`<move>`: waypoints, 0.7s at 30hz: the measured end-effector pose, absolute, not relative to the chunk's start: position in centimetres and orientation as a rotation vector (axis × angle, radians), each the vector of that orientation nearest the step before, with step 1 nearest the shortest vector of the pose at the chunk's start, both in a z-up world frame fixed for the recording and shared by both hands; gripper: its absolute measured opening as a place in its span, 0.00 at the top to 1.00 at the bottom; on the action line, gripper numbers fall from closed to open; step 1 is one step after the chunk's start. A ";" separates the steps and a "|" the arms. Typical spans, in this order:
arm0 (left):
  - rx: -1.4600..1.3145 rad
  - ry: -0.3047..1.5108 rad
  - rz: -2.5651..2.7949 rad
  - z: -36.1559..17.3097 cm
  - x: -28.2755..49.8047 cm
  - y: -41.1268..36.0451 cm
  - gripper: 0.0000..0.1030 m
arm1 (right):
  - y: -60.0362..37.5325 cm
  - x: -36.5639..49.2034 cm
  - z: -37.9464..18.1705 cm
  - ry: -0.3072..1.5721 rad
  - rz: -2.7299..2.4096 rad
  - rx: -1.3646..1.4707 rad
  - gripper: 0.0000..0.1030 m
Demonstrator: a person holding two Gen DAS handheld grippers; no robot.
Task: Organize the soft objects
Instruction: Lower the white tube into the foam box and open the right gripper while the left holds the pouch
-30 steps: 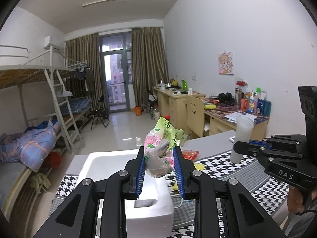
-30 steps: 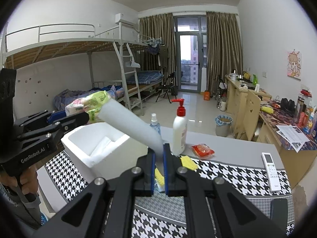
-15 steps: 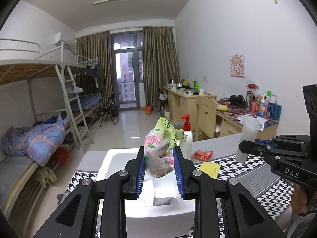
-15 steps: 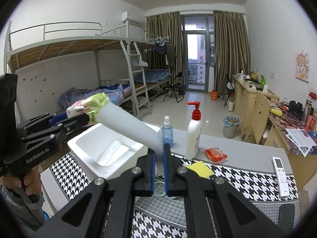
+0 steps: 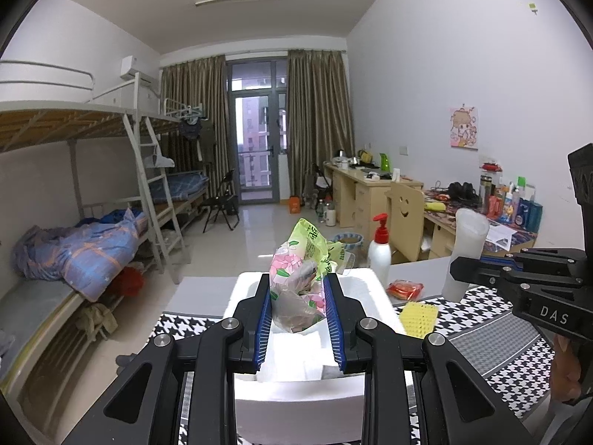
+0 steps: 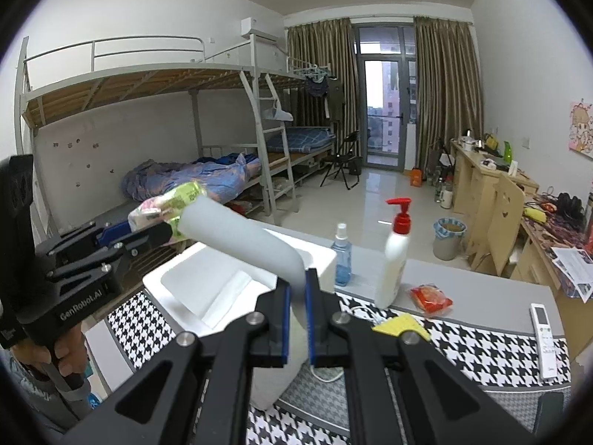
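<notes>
My left gripper [image 5: 296, 315] is clamped on a crumpled plastic bag [image 5: 302, 278], floral pink below and lime green above; the bag stands up out of the jaws, its long axis rising away from me, over the open white foam box [image 5: 367, 289]; my right gripper [image 6: 296, 319] is squeezed nearly closed on the near end of a white foam roll [image 6: 241, 237]; the roll's long axis runs up and to the left from the pads, its far round end just beside the bag, above the box's hollow; the box sits on a black-and-white houndstooth cloth [image 6: 478, 337] over a grey table [image 6: 489, 293]; a red-capped pump bottle [image 6: 394, 256], a blue spray bottle [image 6: 343, 256], a red packet [image 6: 430, 298], a yellow sponge [image 5: 418, 315] and a white remote [image 6: 543, 322] lie there; beyond are bunk beds [image 6: 166, 111], wooden desks [image 5: 367, 189] and a curtained balcony door [image 5: 259, 144].
</notes>
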State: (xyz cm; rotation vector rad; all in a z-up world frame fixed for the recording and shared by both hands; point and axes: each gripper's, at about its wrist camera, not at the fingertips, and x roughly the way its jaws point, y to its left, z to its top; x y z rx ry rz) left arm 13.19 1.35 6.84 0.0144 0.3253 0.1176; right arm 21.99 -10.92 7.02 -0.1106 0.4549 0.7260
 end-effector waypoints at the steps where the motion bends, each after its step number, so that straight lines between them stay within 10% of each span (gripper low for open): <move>1: 0.015 0.323 0.124 6.8 13.1 1.5 0.72 | -10.7 22.0 7.0 0.456 0.729 -0.111 0.91; 21: 0.002 0.304 0.216 6.5 12.1 3.9 0.72 | -5.3 23.3 6.1 0.533 0.806 -0.129 0.91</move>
